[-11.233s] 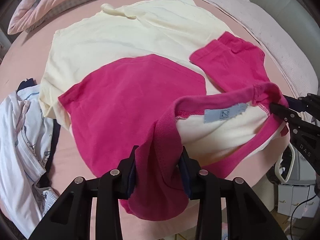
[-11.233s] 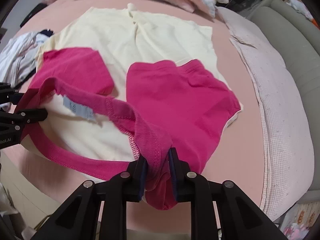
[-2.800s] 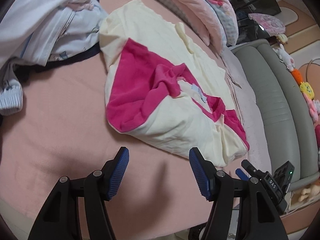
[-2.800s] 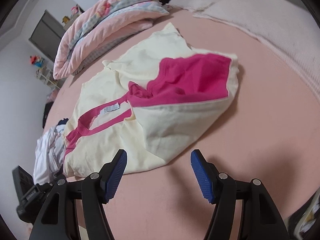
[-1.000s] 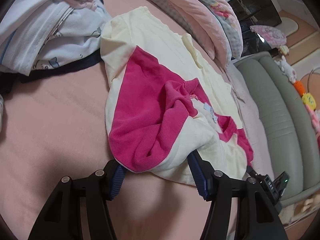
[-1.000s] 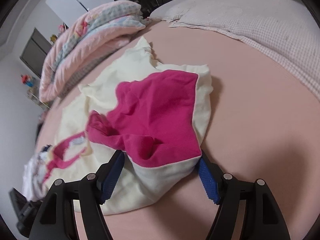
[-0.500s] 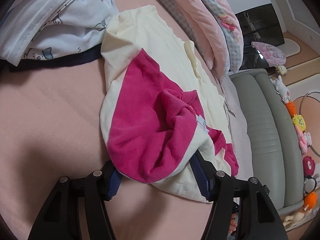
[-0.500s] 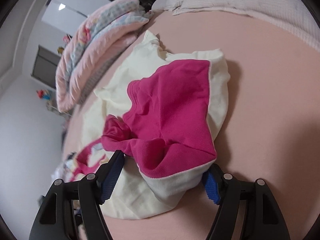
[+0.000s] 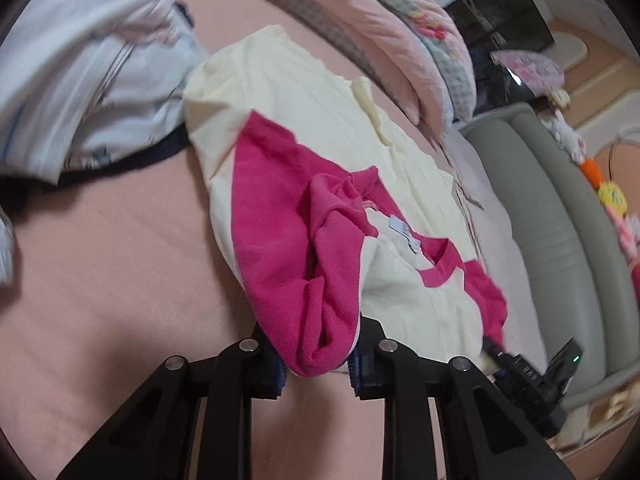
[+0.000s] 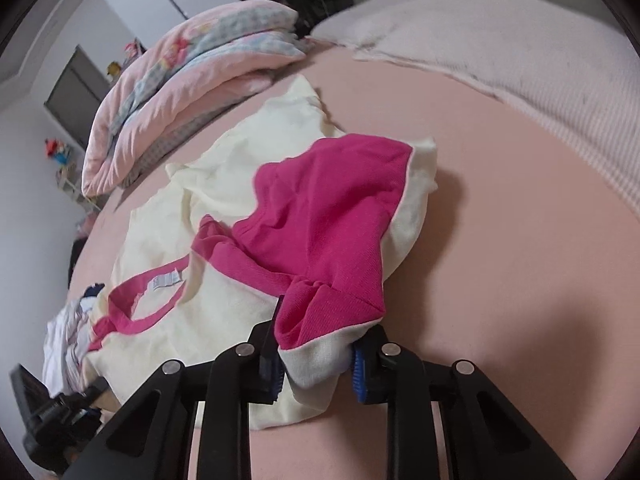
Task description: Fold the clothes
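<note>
A cream shirt with magenta sleeves and collar (image 9: 280,220) lies folded on the pink bed sheet (image 9: 100,280). My left gripper (image 9: 318,368) is closing, and its blue pads pinch a bunched magenta and cream fold at the shirt's near end. The right gripper's body (image 9: 528,372) shows at the shirt's other end. In the right wrist view the same shirt (image 10: 332,208) spreads away from me. My right gripper (image 10: 316,368) is closing too, pads pressed on a magenta sleeve fold with cream cloth under it. The left gripper's body (image 10: 52,416) sits at the far left.
A heap of white and blue clothes (image 9: 80,80) lies at the left of the bed. A folded pink quilt (image 10: 192,64) is at the far side. A pale checked blanket (image 10: 520,48) covers the right edge. A grey padded sofa (image 9: 552,208) runs along the bed.
Both pairs of jaws came in from wide apart and closed onto the shirt's two ends. The cloth between them is now bunched up and slightly raised.
</note>
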`<state>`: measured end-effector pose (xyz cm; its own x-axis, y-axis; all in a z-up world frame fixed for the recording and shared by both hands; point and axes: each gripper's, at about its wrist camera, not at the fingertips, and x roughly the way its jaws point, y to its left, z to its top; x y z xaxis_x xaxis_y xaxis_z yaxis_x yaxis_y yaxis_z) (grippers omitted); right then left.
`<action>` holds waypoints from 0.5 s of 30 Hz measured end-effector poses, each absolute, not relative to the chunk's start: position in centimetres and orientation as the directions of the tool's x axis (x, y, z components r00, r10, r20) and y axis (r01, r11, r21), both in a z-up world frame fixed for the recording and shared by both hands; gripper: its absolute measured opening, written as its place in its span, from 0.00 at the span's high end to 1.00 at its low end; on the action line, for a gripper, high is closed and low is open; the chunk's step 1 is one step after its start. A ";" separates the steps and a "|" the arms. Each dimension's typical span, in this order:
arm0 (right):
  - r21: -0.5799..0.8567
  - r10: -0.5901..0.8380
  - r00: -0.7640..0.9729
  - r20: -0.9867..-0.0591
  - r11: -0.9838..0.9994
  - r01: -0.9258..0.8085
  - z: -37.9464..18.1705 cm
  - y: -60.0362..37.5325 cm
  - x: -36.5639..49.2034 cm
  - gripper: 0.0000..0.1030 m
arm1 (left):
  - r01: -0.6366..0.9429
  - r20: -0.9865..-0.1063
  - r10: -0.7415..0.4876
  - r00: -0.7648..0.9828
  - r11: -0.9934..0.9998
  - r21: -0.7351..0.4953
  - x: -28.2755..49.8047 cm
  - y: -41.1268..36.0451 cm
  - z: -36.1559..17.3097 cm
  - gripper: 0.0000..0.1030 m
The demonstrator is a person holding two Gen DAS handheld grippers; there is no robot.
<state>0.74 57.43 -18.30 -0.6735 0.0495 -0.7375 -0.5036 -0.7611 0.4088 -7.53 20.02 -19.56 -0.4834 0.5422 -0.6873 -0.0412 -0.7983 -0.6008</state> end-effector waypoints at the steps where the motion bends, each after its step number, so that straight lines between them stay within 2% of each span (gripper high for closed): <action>1: 0.412 0.045 -0.678 -0.734 -0.764 -0.497 -17.9 57.3 1.0 0.78 | -0.051 -0.694 0.532 -0.485 -0.809 -0.585 -7.3 20.1 -19.2 0.81; 6: 0.398 0.048 -0.676 -0.735 -0.776 -0.488 -16.6 56.5 1.2 0.79 | -0.039 -0.705 0.529 -0.472 -0.812 -0.583 -6.9 19.2 -18.6 0.82; 11: 0.321 0.076 -0.642 -0.763 -0.818 -0.477 -16.2 54.9 1.8 0.79 | -0.040 -0.706 0.543 -0.455 -0.804 -0.593 -6.7 18.0 -18.1 0.82; 15: 0.337 0.053 -0.633 -0.773 -0.810 -0.480 -16.3 54.4 2.7 0.79 | -0.047 -0.715 0.549 -0.433 -0.806 -0.590 -6.2 17.5 -17.9 0.82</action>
<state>2.72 54.40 -16.27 -0.6325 0.0533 -0.7727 -0.4802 -0.8098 0.3372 -6.24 17.48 -17.90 -0.4331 0.5488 -0.7150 -0.0467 -0.8059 -0.5902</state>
